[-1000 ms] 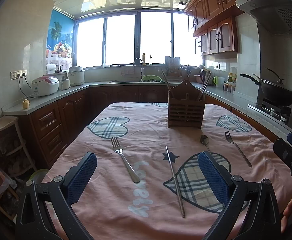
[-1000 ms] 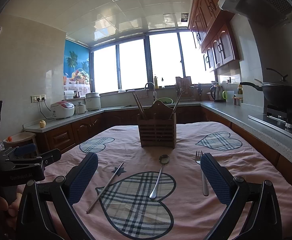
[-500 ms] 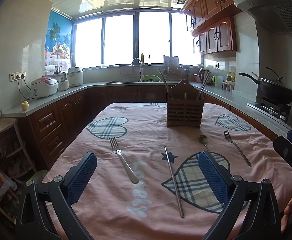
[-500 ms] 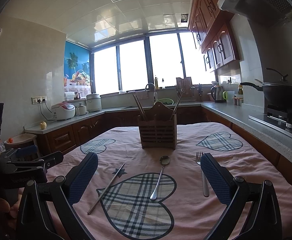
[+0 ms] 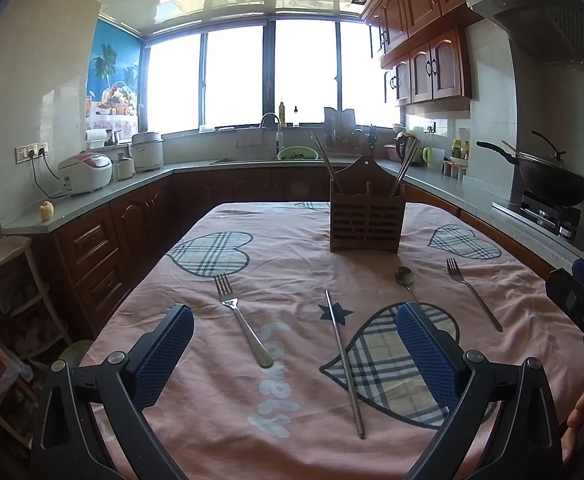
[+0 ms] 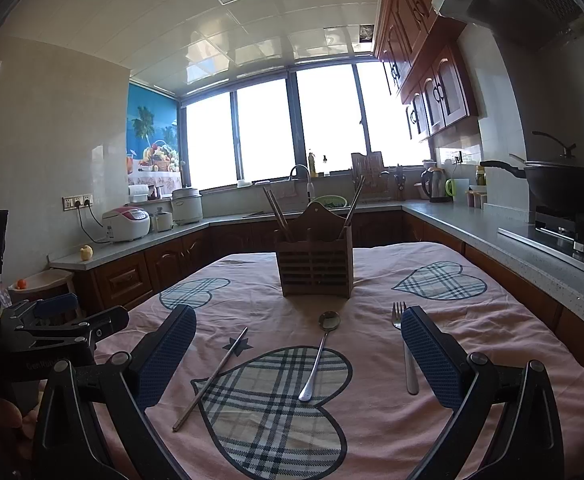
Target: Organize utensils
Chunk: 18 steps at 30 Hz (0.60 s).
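A brown wooden utensil holder [image 5: 366,220] [image 6: 314,262] with chopsticks in it stands at the far middle of the table. On the pink cloth lie a left fork [image 5: 240,318], a metal chopstick [image 5: 344,362] [image 6: 211,378], a spoon [image 5: 404,277] [image 6: 320,354] and a right fork [image 5: 472,292] [image 6: 404,354]. My left gripper [image 5: 294,338] is open and empty, above the near edge, around the left fork and chopstick. My right gripper [image 6: 298,344] is open and empty, with the spoon between its fingers in view.
The table wears a pink cloth with plaid hearts [image 5: 207,254]. Counters run around it: rice cookers [image 5: 85,173] at left, a sink [image 5: 269,120] under the window, a wok on the stove [image 5: 552,178] at right. A wooden shelf [image 5: 7,280] stands at left.
Both views have tilted slightly, so the table sits a little lower in frame. The utensils have not moved. Both grippers stay open.
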Motion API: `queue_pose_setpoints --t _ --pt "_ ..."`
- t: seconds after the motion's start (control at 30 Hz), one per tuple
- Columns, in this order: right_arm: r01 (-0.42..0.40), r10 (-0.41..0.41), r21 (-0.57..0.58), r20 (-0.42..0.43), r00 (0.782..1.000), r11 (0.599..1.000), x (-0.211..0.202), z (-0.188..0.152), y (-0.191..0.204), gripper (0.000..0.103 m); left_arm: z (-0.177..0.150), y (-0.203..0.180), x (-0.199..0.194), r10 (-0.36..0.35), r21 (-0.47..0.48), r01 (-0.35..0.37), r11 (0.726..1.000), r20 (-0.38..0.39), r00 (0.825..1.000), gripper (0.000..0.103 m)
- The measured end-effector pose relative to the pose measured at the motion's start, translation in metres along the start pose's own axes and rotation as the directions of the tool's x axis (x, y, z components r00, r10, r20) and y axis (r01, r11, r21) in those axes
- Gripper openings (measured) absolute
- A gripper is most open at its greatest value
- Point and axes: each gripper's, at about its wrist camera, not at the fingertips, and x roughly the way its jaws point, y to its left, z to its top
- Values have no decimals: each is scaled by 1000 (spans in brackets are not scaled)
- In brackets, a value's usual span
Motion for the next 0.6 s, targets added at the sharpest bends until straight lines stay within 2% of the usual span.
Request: queue_pose_setpoints --t 0.6 --pt "-1 2 14 -20 1000 1000 11 -1 -3 103 7 -7 3 -17 -1 17 1000 -4 1000 102"
